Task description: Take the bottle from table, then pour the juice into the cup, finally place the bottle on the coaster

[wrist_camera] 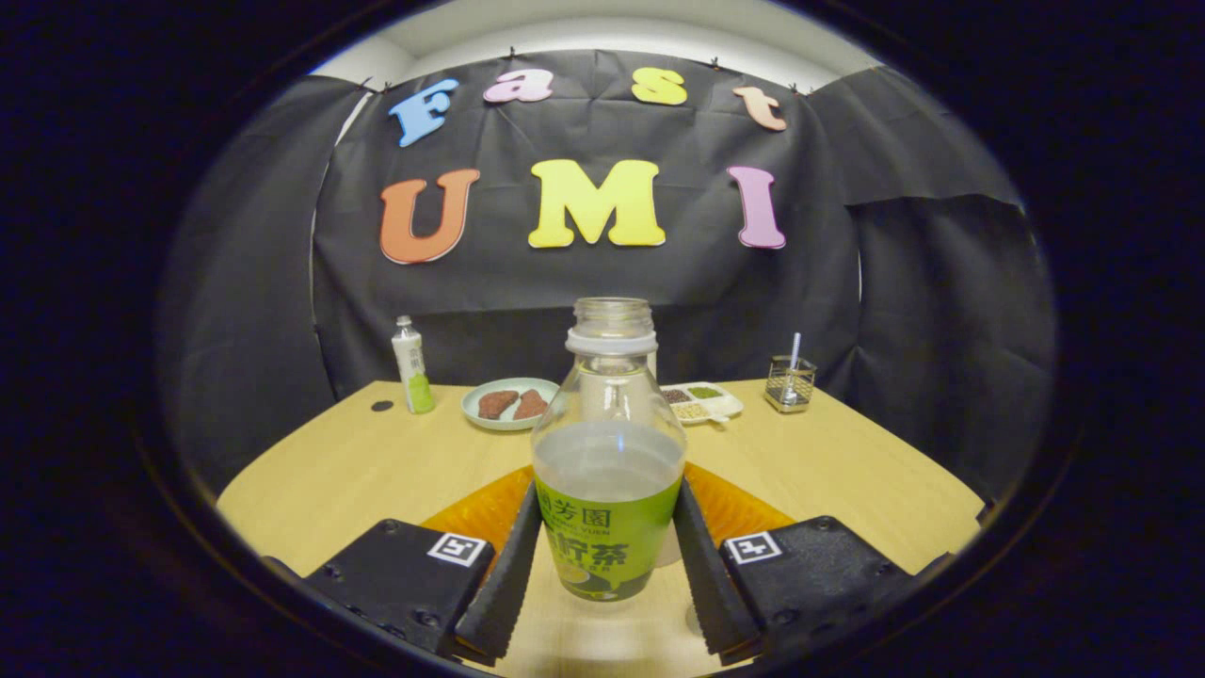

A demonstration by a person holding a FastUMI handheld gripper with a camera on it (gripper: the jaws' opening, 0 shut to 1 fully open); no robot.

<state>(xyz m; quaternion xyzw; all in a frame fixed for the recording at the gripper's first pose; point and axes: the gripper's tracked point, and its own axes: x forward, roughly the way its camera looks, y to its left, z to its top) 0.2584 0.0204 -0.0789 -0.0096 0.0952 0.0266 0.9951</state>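
We found the bottle [608,471] upright between the gripper [607,556] fingers, which pressed its green label from both sides, so we took it as gripped. It stood uncapped and roughly half full, over the wooden table [847,471] with an orange coaster [744,513] just behind it. We judged it light, thin-walled and slick; the labelled lower body seemed the best hold. Whether it was lifted, we couldn't tell.
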